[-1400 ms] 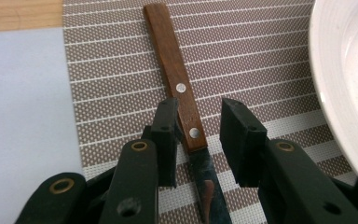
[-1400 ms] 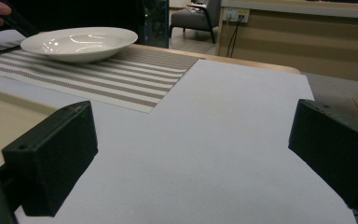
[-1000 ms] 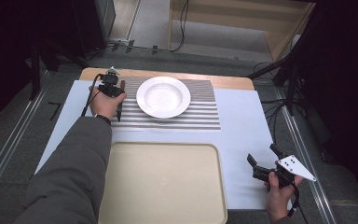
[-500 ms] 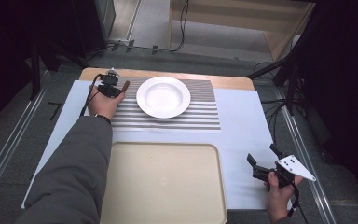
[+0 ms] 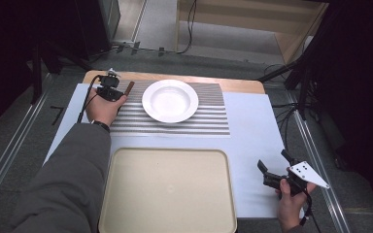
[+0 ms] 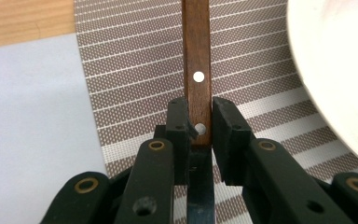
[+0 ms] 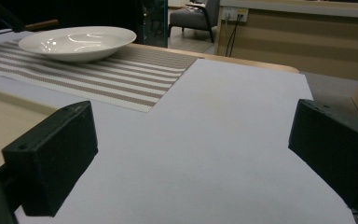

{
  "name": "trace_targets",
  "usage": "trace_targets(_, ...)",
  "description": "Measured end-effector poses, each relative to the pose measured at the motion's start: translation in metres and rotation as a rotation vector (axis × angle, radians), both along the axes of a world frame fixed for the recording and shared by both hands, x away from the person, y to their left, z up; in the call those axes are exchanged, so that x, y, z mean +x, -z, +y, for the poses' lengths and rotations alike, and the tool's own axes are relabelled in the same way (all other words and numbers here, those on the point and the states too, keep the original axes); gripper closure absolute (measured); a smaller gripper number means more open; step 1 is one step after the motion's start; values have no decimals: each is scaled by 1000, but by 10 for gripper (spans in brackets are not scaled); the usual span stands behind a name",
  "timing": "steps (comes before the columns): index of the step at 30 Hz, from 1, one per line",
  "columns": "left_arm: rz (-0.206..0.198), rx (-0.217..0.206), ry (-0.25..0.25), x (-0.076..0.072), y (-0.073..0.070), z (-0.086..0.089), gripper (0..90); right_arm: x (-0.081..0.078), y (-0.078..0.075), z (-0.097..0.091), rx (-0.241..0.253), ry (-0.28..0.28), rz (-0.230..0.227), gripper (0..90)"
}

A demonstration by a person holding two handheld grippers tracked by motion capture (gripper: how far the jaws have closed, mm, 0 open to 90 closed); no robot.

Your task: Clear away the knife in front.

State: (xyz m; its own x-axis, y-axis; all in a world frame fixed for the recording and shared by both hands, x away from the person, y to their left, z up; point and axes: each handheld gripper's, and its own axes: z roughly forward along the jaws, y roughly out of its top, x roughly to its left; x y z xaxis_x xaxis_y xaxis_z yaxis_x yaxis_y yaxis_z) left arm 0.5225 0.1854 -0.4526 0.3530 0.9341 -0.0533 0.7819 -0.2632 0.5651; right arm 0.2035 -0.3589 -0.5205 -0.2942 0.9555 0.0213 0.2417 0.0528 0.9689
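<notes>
- Brown wood marks the handle of the knife (image 6: 197,70), which the left gripper (image 6: 199,122) clamps between its two black jaws; the pads press on both sides of the handle at its lower rivet, where handle meets dark blade.
- From the left gripper view, the handle runs straight away from the jaws above the striped placemat (image 6: 135,74), with the white plate (image 6: 340,70) just beside it.
- Seen from the high view, the left gripper (image 5: 110,90) sits at the placemat's (image 5: 209,121) far left corner, and the knife handle (image 5: 129,88) sticks out towards the plate (image 5: 170,100), close to its rim but apart from it.
- Those jaws have just been closing a little further, with the knife between them.
- Near the table's right edge, the right gripper (image 5: 274,167) rests in the person's hand on the pale sheet (image 5: 252,141), well apart from the plate; its jaws stand wide with nothing between them.
- Nearest the person lies a beige tray (image 5: 167,194), just below the placemat.
</notes>
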Motion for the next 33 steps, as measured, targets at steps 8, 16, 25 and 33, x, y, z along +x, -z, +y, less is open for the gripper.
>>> trace_targets(8, -12, -32, 3, -18, -8, 9, 765, 0, 0, 1, -11, 1, 4, 0)
trace_targets(16, -27, -63, 25, -37, -16, 17, 765, 0, 0, 2, -19, 4, 8, 0)
trace_targets(25, -51, -74, 75, -61, -23, 17, 765, 0, 0, 2, -19, 5, 11, 0)
trace_targets(33, -76, -92, 110, -83, -29, 17, 765, 0, 0, 2, -19, 3, 9, 0)
